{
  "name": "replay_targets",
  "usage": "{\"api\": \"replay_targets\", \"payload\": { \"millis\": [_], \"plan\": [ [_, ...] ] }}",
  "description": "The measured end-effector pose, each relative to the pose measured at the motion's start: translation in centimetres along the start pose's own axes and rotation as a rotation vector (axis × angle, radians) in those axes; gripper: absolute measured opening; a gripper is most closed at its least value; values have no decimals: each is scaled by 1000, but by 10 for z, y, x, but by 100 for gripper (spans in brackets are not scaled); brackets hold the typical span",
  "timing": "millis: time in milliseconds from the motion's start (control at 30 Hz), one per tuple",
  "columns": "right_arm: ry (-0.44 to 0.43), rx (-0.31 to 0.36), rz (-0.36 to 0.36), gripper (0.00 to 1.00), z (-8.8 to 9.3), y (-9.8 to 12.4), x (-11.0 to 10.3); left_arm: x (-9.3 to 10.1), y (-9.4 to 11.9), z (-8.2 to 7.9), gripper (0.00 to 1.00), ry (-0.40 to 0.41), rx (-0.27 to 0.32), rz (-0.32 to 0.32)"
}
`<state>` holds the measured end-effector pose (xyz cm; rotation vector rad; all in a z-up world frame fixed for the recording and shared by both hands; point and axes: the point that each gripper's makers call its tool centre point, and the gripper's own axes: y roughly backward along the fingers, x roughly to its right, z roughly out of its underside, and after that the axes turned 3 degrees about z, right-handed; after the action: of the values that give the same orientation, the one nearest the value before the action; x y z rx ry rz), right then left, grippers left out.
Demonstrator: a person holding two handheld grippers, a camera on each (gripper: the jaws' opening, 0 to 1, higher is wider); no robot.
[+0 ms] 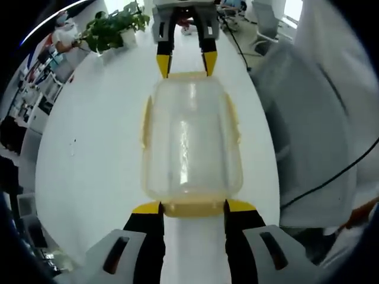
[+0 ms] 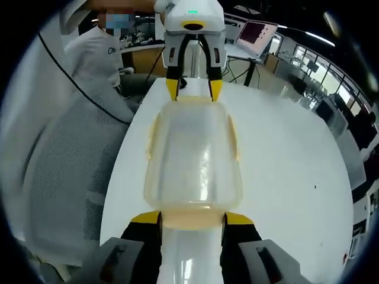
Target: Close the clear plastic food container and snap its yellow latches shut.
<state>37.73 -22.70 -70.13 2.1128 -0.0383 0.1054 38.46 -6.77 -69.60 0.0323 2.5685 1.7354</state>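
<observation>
The clear plastic container (image 1: 190, 136) lies lengthwise on the white table (image 1: 89, 154), lid on top. Its yellow side latches (image 1: 145, 121) flare out from the long sides. My left gripper (image 1: 193, 207) is open at the near end, its yellow-tipped jaws flanking the yellow end latch (image 1: 192, 208). My right gripper (image 1: 186, 64) faces it from the far end, jaws spread at that end's rim. In the right gripper view the same container (image 2: 192, 160) runs from my open right gripper (image 2: 192, 219), which straddles its end latch (image 2: 190, 220), to the left gripper (image 2: 193, 89) opposite.
A potted plant (image 1: 112, 29) stands at the table's far left. A grey mesh chair (image 1: 308, 136) and a person in white (image 2: 98, 53) are beside the table, with a black cable (image 1: 331, 177) hanging. An open laptop (image 2: 256, 32) sits on a desk behind.
</observation>
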Motion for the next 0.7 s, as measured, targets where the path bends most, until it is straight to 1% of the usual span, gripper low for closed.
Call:
{"api": "replay_targets", "payload": {
  "millis": [300,533,700],
  "plan": [
    [17,-9,12,36,18,22,5,-5,-1,-29,37,-12,-3,-13],
    [22,-7,17,36,30,37,12,-12,-3,-47,36,-17,-7,-15],
    [18,-6,20,36,43,45,17,-18,-8,-60,36,-21,1,-18]
  ]
}}
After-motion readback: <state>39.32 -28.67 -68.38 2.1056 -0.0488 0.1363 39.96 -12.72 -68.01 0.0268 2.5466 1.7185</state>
